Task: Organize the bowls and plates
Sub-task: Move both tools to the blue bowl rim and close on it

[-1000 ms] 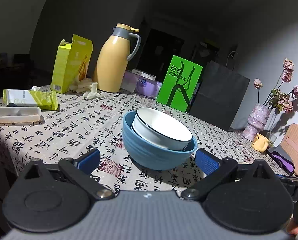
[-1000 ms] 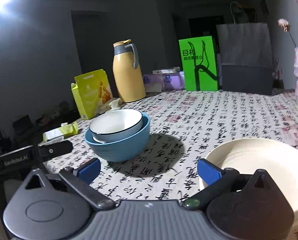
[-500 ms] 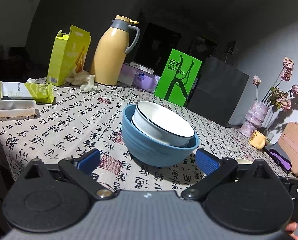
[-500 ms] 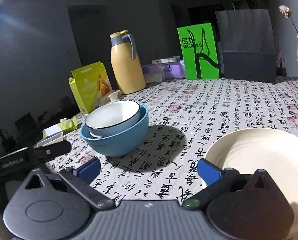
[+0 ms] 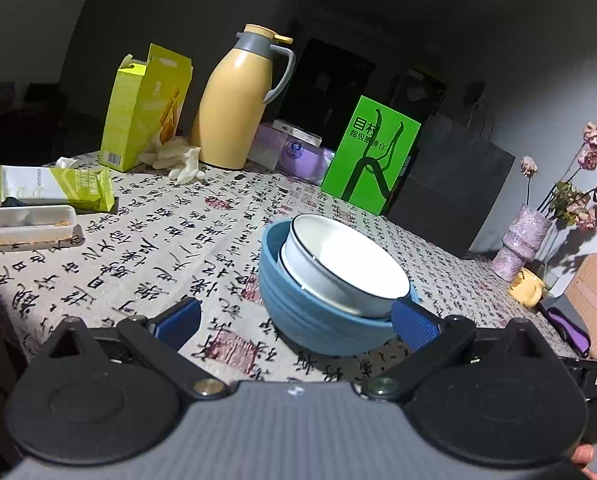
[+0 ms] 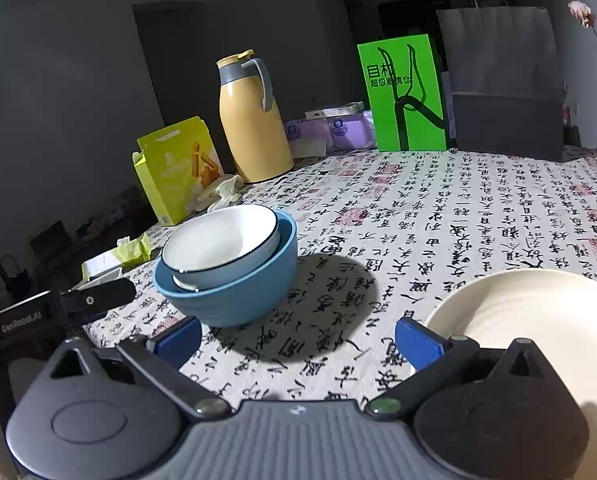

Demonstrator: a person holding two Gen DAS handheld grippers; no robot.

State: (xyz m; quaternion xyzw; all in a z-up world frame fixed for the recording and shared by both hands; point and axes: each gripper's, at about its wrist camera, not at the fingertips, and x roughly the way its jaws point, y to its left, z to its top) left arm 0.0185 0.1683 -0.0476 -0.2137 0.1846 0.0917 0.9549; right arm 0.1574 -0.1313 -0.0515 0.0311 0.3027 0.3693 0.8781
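A white bowl with a dark rim (image 5: 338,268) (image 6: 222,240) rests tilted inside a blue bowl (image 5: 314,320) (image 6: 234,288) on the calligraphy-print tablecloth (image 5: 158,248) (image 6: 458,216). My left gripper (image 5: 296,322) is open, low and close before the blue bowl, its right pad near the bowl's rim. A cream plate (image 6: 538,320) lies at the lower right of the right wrist view. My right gripper (image 6: 296,340) is open, the plate's edge just behind its right fingertip and the bowls ahead to the left. Nothing is held.
At the back stand a yellow thermos jug (image 5: 238,100) (image 6: 254,120), a yellow-green carton (image 5: 146,108), a green sign (image 5: 372,156) (image 6: 404,92), purple packs (image 5: 294,152) and a dark paper bag (image 6: 502,84). A white tray (image 5: 26,224) and snack pack (image 5: 54,188) lie left. A vase with dried flowers (image 5: 522,240) stands right.
My left gripper has moved closer to the nested bowls, which now loom larger. The right gripper has drifted slightly; the bowls and plate have stayed put.
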